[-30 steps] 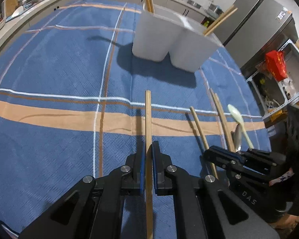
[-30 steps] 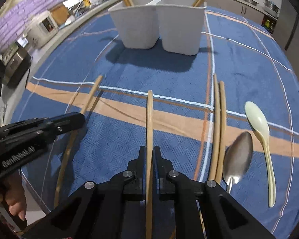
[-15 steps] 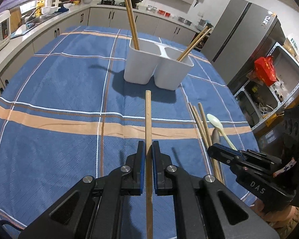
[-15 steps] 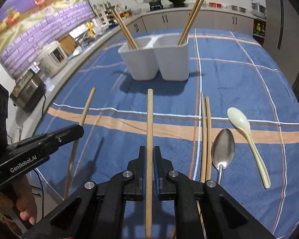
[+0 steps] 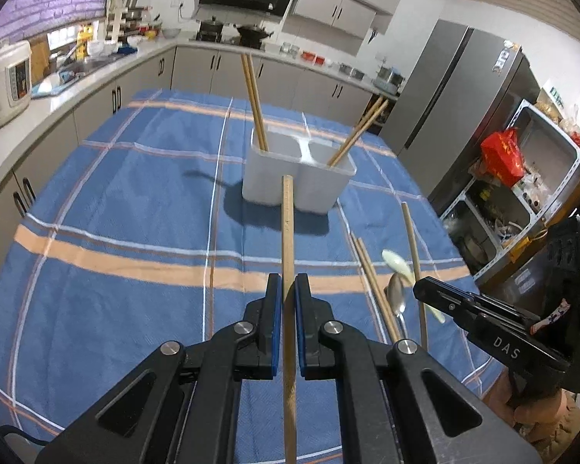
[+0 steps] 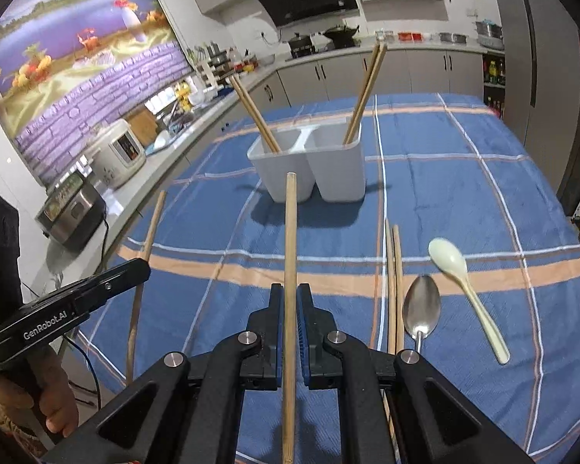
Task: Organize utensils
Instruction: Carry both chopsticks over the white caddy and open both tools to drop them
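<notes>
left tongs (image 5: 288, 290) are clamped tight on a wooden chopstick (image 5: 288, 239), which sticks out forward and down toward the white two-compartment holder (image 5: 274, 181). right tongs (image 6: 289, 301) are pinched shut on another chopstick (image 6: 290, 239) the same way, both held up off the blue plaid tablecloth (image 6: 464, 185). the holder sits toward the far side of the table, with a pair of chopsticks leaning in each compartment. lying on the cloth near the right tongs: two loose chopsticks (image 6: 392, 282) side by side, a metal spoon (image 6: 421, 309) just beside them, and a pale plastic spoon (image 6: 464, 282) further right. kitchen counters run behind.
</notes>
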Tool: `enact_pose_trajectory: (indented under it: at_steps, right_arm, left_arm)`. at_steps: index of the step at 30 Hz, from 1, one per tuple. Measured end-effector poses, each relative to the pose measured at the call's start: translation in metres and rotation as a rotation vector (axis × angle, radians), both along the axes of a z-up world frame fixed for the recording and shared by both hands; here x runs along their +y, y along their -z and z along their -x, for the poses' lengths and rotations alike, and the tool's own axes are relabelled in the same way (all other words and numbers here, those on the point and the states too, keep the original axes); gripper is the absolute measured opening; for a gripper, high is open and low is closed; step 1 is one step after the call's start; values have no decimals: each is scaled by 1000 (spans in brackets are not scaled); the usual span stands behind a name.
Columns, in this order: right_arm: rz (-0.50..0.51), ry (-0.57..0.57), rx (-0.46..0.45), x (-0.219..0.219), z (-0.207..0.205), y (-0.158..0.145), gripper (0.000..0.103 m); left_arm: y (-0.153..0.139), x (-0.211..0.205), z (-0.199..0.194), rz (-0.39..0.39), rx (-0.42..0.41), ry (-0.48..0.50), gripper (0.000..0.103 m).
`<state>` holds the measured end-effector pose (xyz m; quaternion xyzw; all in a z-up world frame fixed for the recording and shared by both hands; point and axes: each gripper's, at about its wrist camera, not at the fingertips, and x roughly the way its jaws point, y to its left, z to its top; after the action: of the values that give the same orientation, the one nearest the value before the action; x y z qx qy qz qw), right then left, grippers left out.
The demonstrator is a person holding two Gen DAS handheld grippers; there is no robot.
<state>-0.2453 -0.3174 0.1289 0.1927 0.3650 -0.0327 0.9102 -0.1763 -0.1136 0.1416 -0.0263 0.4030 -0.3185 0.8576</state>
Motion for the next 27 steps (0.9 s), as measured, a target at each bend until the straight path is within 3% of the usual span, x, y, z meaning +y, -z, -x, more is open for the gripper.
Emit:
enact_pose_trajectory:
  at_steps: [7, 15, 22, 27]
  right_arm:
    - [6, 33, -97, -10, -6, -35, 7]
    - [-7, 96, -216, -39, -42, -80, 7]
    - [0, 185, -327, -69, -101, -112, 7]
    - [92, 262, -371, -85, -159, -119, 7]
  left_arm:
    - [-43, 5, -11, 61, -97, -7, 6]
    - [-87, -10, -55, 134, -182, -18, 6]
    - [-111, -50, -118, 177, -257, -46, 6]
    - [-109, -89, -169, 171, -307, -73, 6]
